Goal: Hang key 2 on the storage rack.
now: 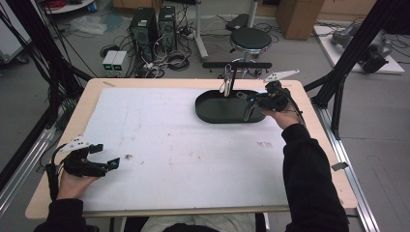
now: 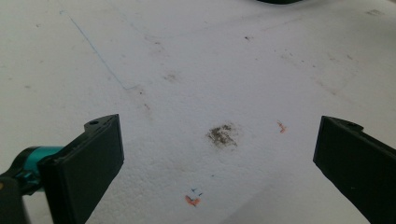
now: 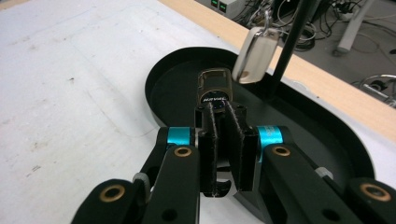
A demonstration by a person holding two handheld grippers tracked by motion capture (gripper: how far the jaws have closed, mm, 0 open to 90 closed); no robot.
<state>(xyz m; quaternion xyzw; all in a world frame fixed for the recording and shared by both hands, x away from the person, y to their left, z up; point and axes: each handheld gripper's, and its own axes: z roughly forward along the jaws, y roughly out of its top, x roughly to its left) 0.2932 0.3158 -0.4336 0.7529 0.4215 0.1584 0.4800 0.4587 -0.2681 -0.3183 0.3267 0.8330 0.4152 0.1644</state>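
A black oval tray [image 1: 207,114] lies at the far right of the table, and a thin black stand [image 1: 233,77] with a crossbar rises from it. A silver key fob [image 1: 225,86] hangs from that stand. My right gripper [image 1: 252,99] hovers over the tray, shut on a black key fob [image 3: 214,88] with a bronze clasp; the fob points toward the stand's post [image 3: 287,46] and the silver fob [image 3: 254,53]. The tray's rim [image 3: 159,79] curves just beyond the jaws. My left gripper [image 1: 107,155] rests open near the front left, nothing between its jaws [image 2: 219,154].
A white sheet [image 1: 169,135] covers most of the wooden table and carries a small brown stain [image 2: 222,135] ahead of the left gripper. Beyond the far edge stand a stool [image 1: 250,39] and computer towers [image 1: 145,26]. A black frame strut [image 1: 348,63] slants at the right.
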